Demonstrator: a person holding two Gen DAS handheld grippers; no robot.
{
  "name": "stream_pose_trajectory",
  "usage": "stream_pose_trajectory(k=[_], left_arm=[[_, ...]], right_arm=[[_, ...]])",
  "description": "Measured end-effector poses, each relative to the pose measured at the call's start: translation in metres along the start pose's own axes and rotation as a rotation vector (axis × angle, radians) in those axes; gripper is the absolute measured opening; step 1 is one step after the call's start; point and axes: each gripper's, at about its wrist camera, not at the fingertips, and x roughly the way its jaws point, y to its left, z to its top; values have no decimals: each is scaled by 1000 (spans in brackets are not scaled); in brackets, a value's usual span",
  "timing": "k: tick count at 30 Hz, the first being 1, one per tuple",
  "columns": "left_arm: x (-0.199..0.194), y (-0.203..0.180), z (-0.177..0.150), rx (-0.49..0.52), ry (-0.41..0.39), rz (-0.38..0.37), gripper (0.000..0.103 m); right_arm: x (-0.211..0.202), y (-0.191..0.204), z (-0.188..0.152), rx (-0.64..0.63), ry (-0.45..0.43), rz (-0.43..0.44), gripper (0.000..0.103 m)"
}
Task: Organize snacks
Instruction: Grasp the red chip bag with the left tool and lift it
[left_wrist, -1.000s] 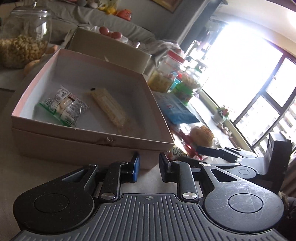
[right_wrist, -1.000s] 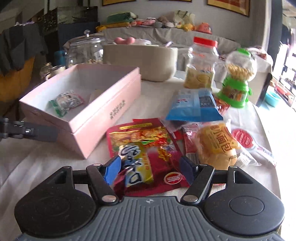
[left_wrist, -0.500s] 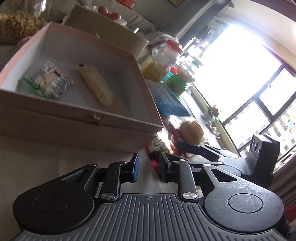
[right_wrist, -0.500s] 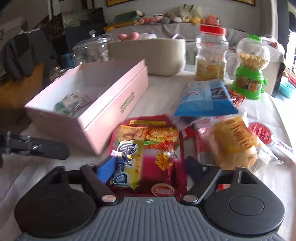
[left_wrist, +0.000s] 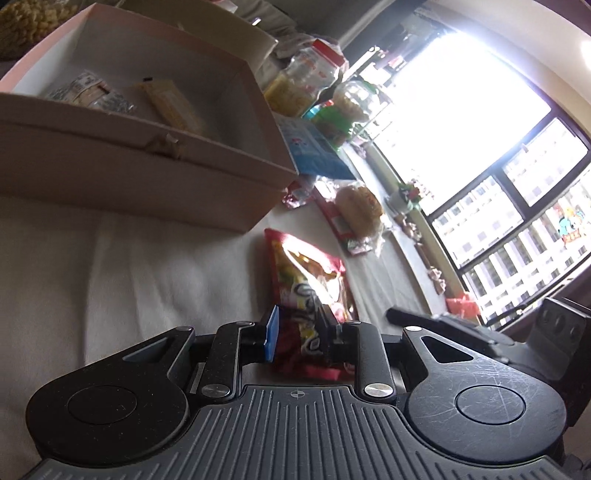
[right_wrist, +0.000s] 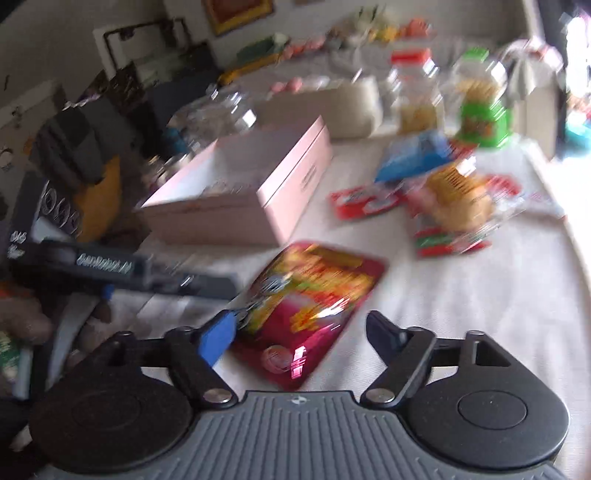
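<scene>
**Red snack packet between both grippers, pink box waiting beside it**

The red snack packet (right_wrist: 306, 306) lies flat on the white tablecloth (right_wrist: 461, 295), just in front of the near corner of the open pink box (right_wrist: 280, 192). The right gripper (right_wrist: 299, 328) hangs over the packet's near end with its jaws spread wide; they do not touch the packet, and its right finger stands clear over bare cloth. The left gripper (left_wrist: 299, 328) sits low at the packet's near edge, jaws set narrow with the packet's end showing between them; whether the pads actually press on it I cannot tell from these blurred views. Inside the box lie a yellow wafer bar (left_wrist: 170, 103) and a small green-and-white packet (left_wrist: 88, 88). Further along the table rest a wrapped bun (right_wrist: 458, 199), a blue bag (right_wrist: 417, 155), a red-lidded jar (right_wrist: 413, 96) and a green candy dispenser (right_wrist: 480, 103)
</scene>
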Motion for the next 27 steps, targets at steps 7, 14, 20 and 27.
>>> stream_pose_trajectory(k=[7, 14, 20, 27], left_arm=[[8, 7, 6, -31, -19, 32, 27], [27, 15, 11, -106, 13, -70, 37], [14, -21, 11, -3, -9, -103, 45], [15, -76, 7, 122, 18, -152, 44]], right_arm=[[19, -14, -5, 32, 14, -172, 75], [21, -5, -15, -36, -6, -226, 75], [19, -8, -17, -22, -15, -221, 74], [6, -10, -25, 4, -21, -199, 73]])
